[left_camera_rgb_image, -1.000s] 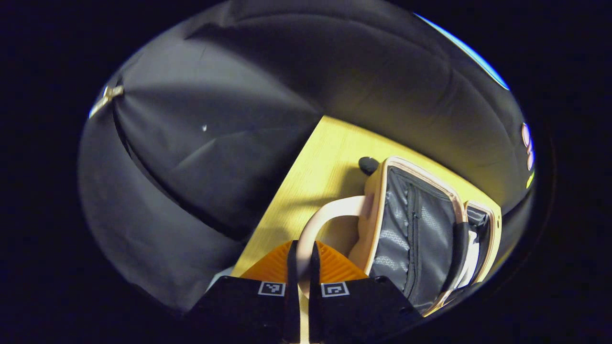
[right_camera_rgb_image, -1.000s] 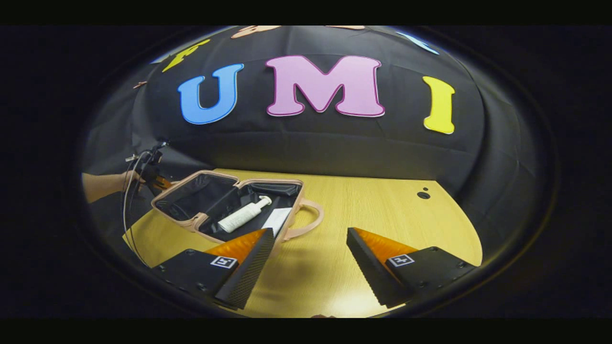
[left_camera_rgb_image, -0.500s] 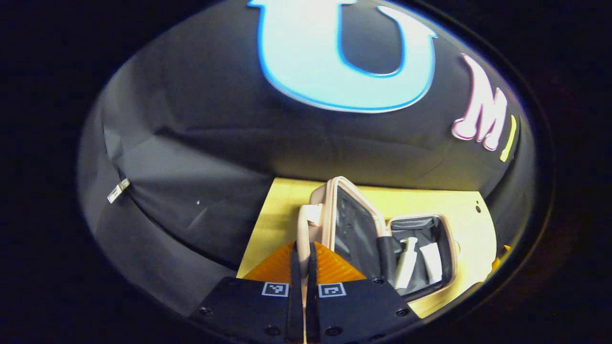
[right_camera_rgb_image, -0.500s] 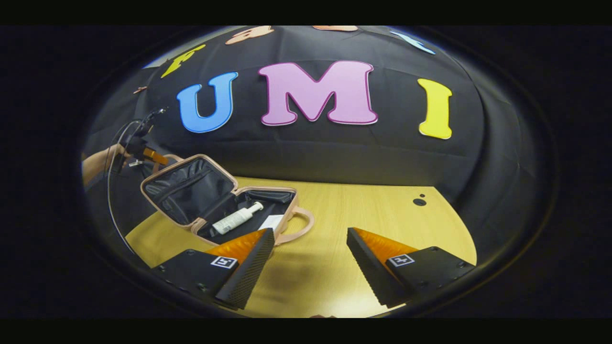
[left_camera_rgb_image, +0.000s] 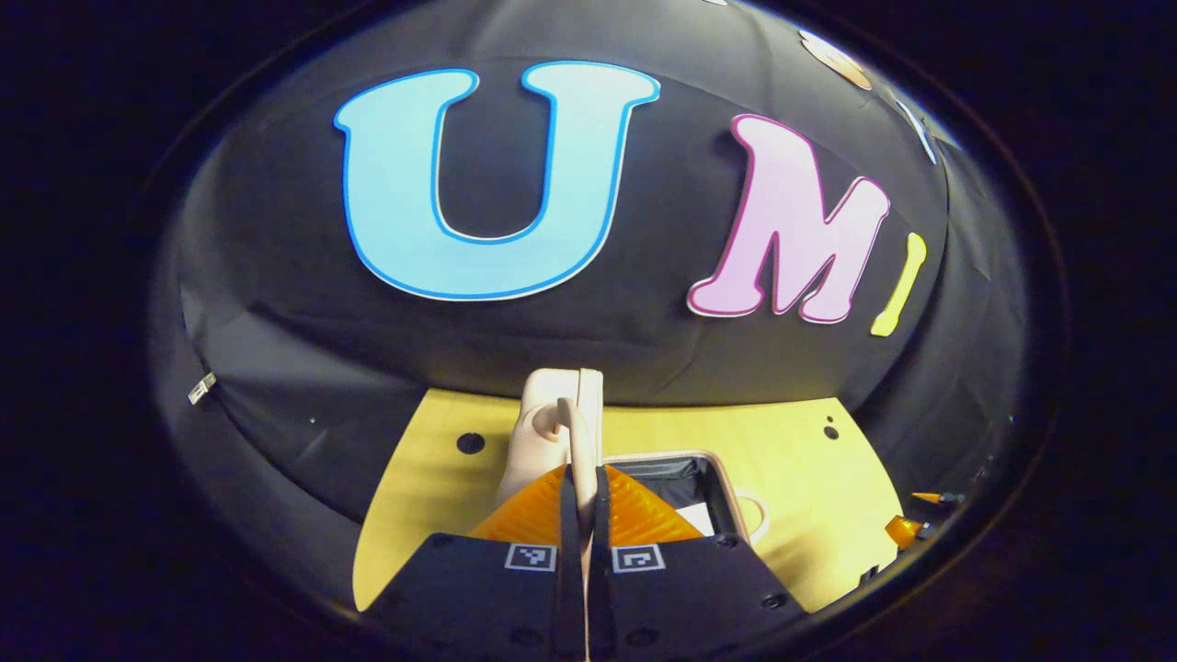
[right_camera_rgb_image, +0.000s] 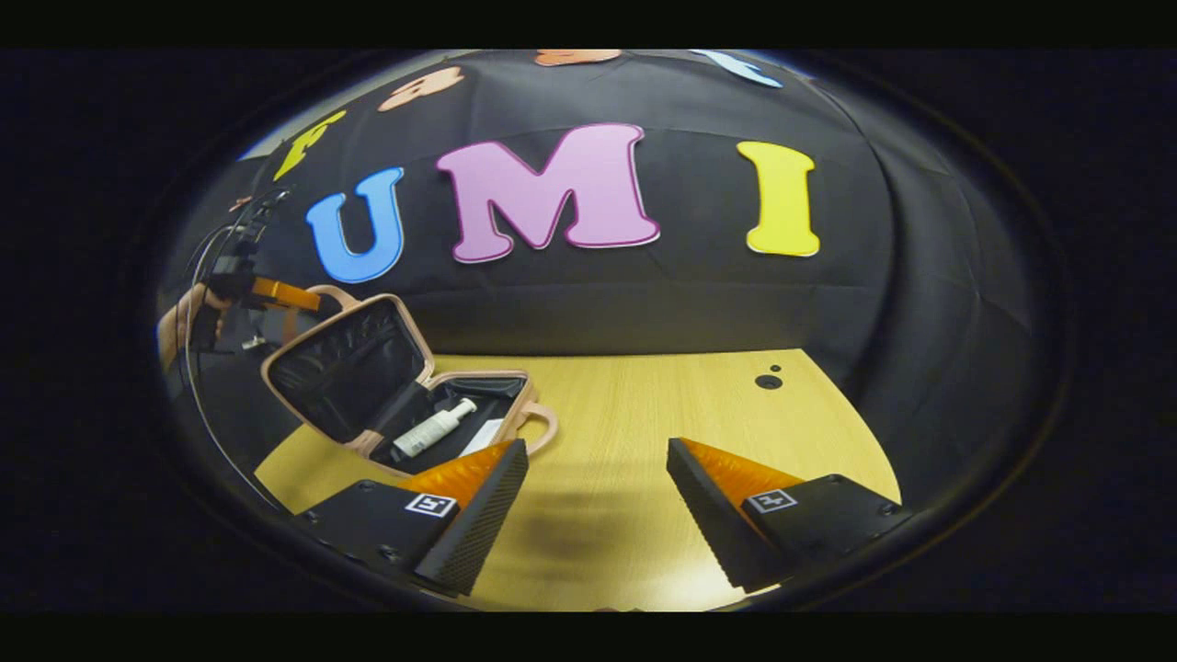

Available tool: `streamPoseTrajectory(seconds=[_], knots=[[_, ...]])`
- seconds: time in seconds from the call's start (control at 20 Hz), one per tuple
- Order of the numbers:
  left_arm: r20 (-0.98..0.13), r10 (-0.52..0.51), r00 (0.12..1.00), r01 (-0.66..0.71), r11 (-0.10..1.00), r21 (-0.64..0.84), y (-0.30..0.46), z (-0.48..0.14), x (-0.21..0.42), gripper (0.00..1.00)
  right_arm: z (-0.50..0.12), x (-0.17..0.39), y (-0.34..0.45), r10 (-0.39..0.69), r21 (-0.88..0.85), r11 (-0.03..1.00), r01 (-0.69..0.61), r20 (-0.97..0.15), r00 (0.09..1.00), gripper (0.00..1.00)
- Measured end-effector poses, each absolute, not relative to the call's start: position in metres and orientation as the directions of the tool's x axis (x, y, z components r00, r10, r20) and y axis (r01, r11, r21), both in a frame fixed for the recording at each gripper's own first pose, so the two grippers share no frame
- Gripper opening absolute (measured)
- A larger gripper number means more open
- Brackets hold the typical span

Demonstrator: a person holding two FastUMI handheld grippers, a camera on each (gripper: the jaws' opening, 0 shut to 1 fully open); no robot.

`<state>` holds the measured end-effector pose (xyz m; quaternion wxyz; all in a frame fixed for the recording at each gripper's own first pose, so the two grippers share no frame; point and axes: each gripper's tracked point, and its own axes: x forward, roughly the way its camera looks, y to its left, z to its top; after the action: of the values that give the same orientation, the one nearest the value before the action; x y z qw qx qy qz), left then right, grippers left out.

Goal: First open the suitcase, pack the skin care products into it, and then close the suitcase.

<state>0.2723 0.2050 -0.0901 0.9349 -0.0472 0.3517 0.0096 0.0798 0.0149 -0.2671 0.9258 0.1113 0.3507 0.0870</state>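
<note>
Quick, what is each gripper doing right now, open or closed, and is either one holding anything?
Left gripper: closed on the lid handle of the suitcase.
Right gripper: open, holding nothing, over the table.

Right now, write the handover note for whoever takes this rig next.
Left gripper: shut on the lid handle, holding the suitcase lid raised about halfway.
Right gripper: open, holding nothing, above the table to the right of the suitcase.
Inside the base: a white pump bottle and a flat white item beside it.
Done: suitcase opened, products packed.
Left: bring the lid down onto the base and release the handle.
</note>
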Motion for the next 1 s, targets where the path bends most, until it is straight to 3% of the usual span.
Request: streamPoseTrajectory(seconds=[0.25, 0.4, 0.7, 1.0], knots=[[-0.612, -0.141, 0.778, -0.054, 0.956, -0.288, 0.114, -0.1, 0.277, 0.07, -0.247, 0.086, -0.013, 0.26, 0.33, 0.942, -0.056, -0.615, 0.745, 0.98], [-0.608, -0.223, 0.762, -0.017, 0.931, -0.363, 0.055, -0.134, 0.274, 0.08, -0.249, 0.09, -0.035, 0.24, 0.284, 0.956, -0.078, -0.599, 0.764, 0.98], [-0.638, -0.3, 0.709, 0.003, 0.906, -0.422, -0.039, -0.232, 0.283, 0.07, -0.269, 0.088, -0.078, 0.197, 0.216, 0.973, -0.079, -0.603, 0.773, 0.98], [-0.708, -0.314, 0.633, 0.037, 0.925, -0.378, -0.093, -0.326, 0.272, 0.08, -0.267, 0.083, -0.1, 0.134, 0.162, 0.986, -0.047, -0.578, 0.805, 0.98]])
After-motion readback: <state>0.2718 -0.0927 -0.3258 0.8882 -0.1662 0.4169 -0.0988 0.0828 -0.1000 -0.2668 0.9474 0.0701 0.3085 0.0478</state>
